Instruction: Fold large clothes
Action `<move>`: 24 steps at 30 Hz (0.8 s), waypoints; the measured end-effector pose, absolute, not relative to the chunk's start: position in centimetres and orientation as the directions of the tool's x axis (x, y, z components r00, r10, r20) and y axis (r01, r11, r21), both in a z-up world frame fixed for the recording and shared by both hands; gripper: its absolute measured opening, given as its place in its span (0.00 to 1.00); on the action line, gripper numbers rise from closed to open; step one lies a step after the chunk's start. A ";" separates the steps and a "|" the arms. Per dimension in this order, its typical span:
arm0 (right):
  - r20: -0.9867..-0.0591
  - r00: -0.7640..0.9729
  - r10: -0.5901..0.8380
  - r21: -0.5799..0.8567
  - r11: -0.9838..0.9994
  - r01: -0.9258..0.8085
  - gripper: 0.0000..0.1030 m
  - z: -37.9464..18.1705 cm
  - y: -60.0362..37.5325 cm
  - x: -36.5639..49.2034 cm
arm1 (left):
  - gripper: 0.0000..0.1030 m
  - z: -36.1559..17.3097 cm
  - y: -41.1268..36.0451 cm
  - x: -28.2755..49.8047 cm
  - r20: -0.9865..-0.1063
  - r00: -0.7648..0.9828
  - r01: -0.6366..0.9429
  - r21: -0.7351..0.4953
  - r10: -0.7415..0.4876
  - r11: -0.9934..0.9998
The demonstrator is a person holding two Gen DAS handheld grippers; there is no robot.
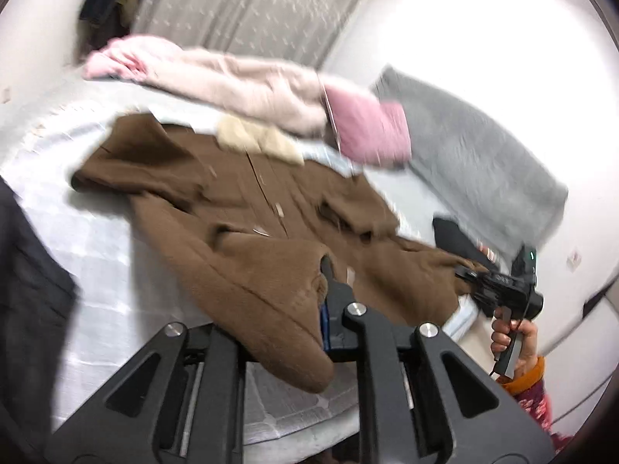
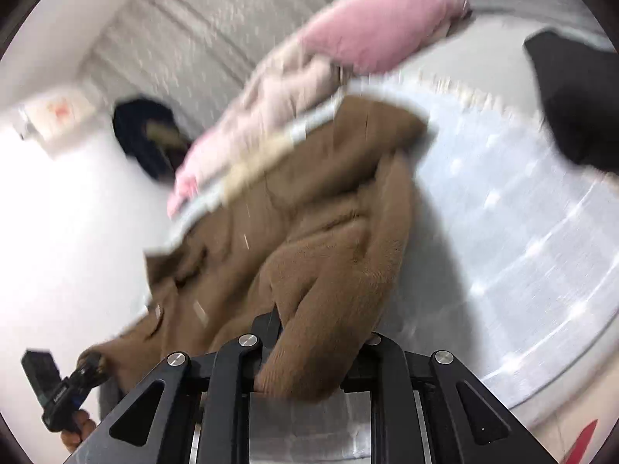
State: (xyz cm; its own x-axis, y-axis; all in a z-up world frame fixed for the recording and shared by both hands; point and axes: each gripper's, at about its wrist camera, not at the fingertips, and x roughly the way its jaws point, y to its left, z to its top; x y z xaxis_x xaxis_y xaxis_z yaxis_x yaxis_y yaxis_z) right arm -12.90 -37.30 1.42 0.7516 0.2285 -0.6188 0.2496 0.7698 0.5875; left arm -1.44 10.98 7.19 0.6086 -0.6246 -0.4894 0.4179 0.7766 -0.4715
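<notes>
Left tongs [image 1: 309, 290] clenched on the hem of the brown coat [image 1: 247, 208], fabric bunched between the fingers and lifted off the bed [image 1: 96, 239]; rest of the coat lies spread on the bed, pink garment [image 1: 240, 81] beyond its collar. Right tongs [image 2: 305, 332] clenched on another fold of the same hem, person's hand [image 1: 514, 342] on the handle

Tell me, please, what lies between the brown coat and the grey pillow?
In the left wrist view, a pink garment lies between the brown coat and the grey pillow.
</notes>
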 end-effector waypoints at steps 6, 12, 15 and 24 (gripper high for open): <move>-0.653 0.745 0.137 0.508 0.808 0.297 0.16 6.1 -40.8 -13.7 | 0.14 4.8 14.9 -2.3 -0.652 0.530 0.299 -0.454 -0.542 0.839; -0.907 0.411 0.097 0.278 0.870 0.406 0.24 -4.9 -40.6 -13.6 | 0.21 -9.3 12.7 -3.8 -0.922 0.149 0.242 -0.317 -0.358 0.917; -0.945 0.327 0.002 0.151 0.888 0.434 0.39 -8.3 -40.7 -14.9 | 0.34 -8.6 12.8 -4.4 -0.926 0.181 0.283 -0.274 -0.331 0.919; -0.894 0.439 -0.093 0.084 0.927 0.366 0.62 -1.3 -37.4 -11.9 | 0.76 -0.8 10.8 -0.5 -0.799 0.535 0.323 -0.106 -0.274 0.940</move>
State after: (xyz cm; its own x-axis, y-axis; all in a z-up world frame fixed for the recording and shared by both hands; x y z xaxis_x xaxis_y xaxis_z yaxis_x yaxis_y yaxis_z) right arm -11.92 -37.40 -1.32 0.4391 -0.0926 -0.8937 0.3659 0.9269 0.0837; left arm -0.47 10.83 -0.84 0.5351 -0.2740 -0.7991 0.3229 0.9404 -0.1062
